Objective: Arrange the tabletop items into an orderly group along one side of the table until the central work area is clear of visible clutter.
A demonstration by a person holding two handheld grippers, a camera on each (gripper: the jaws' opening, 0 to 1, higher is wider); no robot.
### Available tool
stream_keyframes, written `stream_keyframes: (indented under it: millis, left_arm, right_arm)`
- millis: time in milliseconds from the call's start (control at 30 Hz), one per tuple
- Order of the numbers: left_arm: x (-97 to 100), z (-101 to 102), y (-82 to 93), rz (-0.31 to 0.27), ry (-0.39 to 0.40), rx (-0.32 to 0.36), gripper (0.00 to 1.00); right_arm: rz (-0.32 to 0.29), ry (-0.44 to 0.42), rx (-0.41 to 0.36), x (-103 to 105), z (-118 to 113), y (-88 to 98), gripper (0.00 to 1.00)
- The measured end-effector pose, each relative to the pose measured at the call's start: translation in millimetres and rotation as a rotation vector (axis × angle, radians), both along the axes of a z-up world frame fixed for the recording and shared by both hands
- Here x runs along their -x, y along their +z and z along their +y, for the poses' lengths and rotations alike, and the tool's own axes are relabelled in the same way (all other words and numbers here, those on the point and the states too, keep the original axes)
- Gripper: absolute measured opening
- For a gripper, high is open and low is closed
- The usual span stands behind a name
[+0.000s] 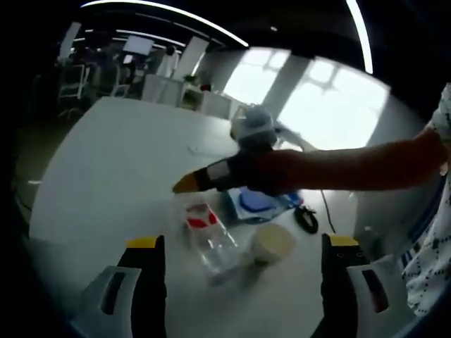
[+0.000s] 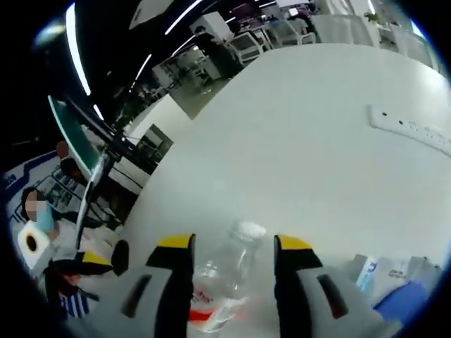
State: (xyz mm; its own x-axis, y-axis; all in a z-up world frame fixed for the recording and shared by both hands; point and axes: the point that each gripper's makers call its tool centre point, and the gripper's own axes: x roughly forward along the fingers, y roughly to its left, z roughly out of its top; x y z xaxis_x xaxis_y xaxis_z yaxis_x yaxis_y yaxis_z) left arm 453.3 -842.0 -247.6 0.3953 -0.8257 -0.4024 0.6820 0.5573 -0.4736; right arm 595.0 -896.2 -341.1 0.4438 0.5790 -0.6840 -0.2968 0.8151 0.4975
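In the left gripper view we see the left gripper (image 1: 243, 264) with its two yellow-tipped jaws standing wide apart at 7 and 5 o'clock, released, with nothing between them. Ahead of them, on the white tabletop (image 1: 120, 162), lies a clear plastic bottle (image 1: 206, 236) with a red label, on its side. Just beside it at 3 o'clock stands a pale cup (image 1: 273, 243). Beyond these, toward 1 o'clock, rests a blue item (image 1: 257, 203), and a black cable (image 1: 308, 220) trails near it. The right gripper (image 1: 184, 185) enters from 3 o'clock on the person's outstretched arm (image 1: 352, 167), its yellow tip hovering just above the bottle. The tabletop lies open toward 10 and 11 o'clock, up to its far edge, beyond which we see office furniture.

In the right gripper view we look along the right gripper's (image 2: 232, 243) jaws, which stand on either side of the bottle (image 2: 229, 271); its white cap (image 2: 248, 229) points toward 12 o'clock. We cannot tell whether the jaws touch it, and we read them as parted around it rather than clenched. A white power strip (image 2: 409, 129) lies well apart at 2 o'clock. Blue and white packaging (image 2: 394, 282) sits at 4 o'clock. The tabletop edge runs diagonally at 10 o'clock, with broad open surface between bottle and strip.
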Motion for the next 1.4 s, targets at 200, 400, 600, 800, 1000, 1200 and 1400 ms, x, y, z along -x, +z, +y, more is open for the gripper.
stream_keyframes:
  millis: [200,400,600,800,1000,1200,1400]
  left_arm:
    - [-0.7,-1.8,-2.2,-0.002,-0.005,0.002,0.88]
    - [-2.2,-2.0,-4.8,-0.001,-0.002,0.005,0.88]
    - [-3.9,-2.2,-6.8,0.001,0.000,0.008,0.88]
    - [-4.3,-0.8,-10.0,0.005,0.001,0.006,0.88]
    - [-5.3,-0.2,-13.4,0.010,0.004,0.006,0.86]
    - [-7.3,-0.6,-15.9,0.014,0.005,0.005,0.86]
    - [-9.1,2.1,-18.6,0.017,0.011,0.004,0.85]
  right_arm:
    - [0.039,-0.035,-0.039,-3.5,1.0,-4.8,0.39]
    - [0.059,-0.047,-0.061,-3.3,2.3,-7.4,0.37]
    - [0.081,-0.057,-0.090,-4.9,4.8,-12.5,0.35]
    - [0.083,-0.059,-0.109,-6.4,6.5,-13.6,0.31]
    - [0.079,-0.062,-0.114,-8.0,5.1,-14.4,0.28]
    - [0.093,-0.110,-0.137,-9.9,4.3,-14.0,0.24]
    - [0.083,-0.108,-0.129,-8.9,6.3,-12.6,0.22]
